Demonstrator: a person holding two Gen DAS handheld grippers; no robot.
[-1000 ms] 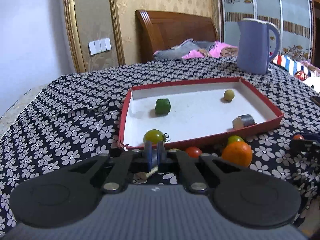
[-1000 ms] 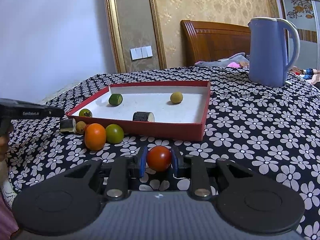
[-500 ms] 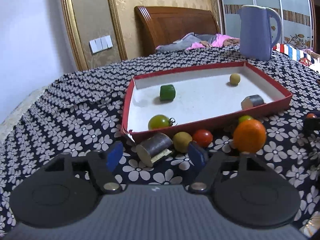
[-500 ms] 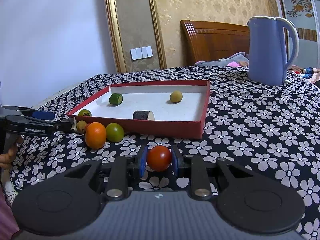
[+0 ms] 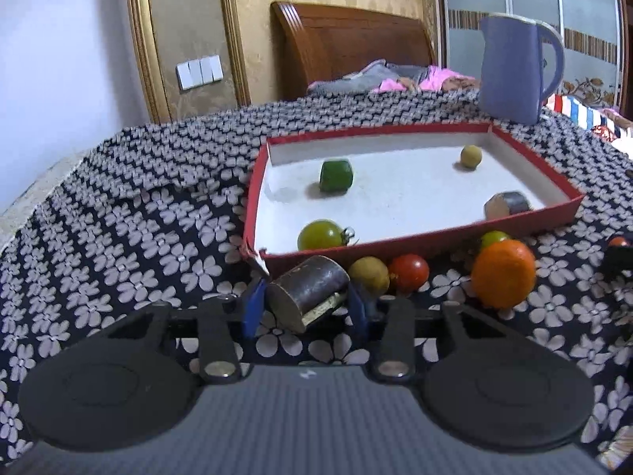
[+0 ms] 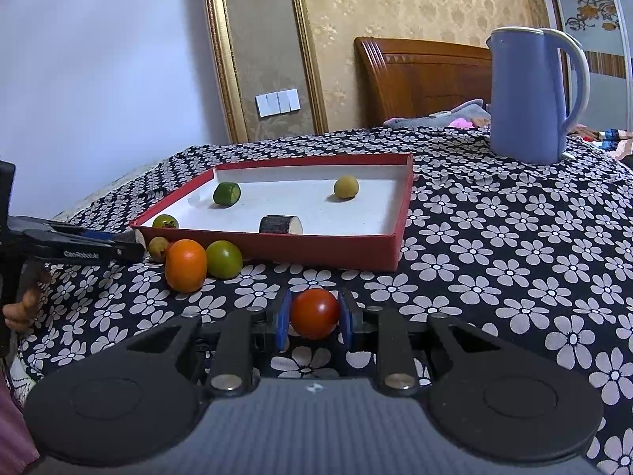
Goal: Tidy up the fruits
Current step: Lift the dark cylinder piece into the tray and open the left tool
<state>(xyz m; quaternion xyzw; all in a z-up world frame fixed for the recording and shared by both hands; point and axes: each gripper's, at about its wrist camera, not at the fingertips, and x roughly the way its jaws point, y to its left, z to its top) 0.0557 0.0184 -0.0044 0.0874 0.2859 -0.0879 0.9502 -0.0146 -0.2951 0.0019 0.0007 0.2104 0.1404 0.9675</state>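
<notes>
Tomato (image 6: pixel 314 312) sat clamped in my right tool (image 6: pixel 313 316); my left tool (image 5: pixel 304 305) pinched the dark cylinder (image 5: pixel 310 291) beside the tray (image 5: pixel 455 235).

Left wrist camera sitting low over the flowered tablecloth (image 5: pixel 118 237), facing the red tray's (image 5: pixel 415 239) near-left corner at close range, right wrist camera looking from farther right toward the same tray (image 6: pixel 328 251), both sharing the blue kettle (image 5: pixel 514 67).
</notes>
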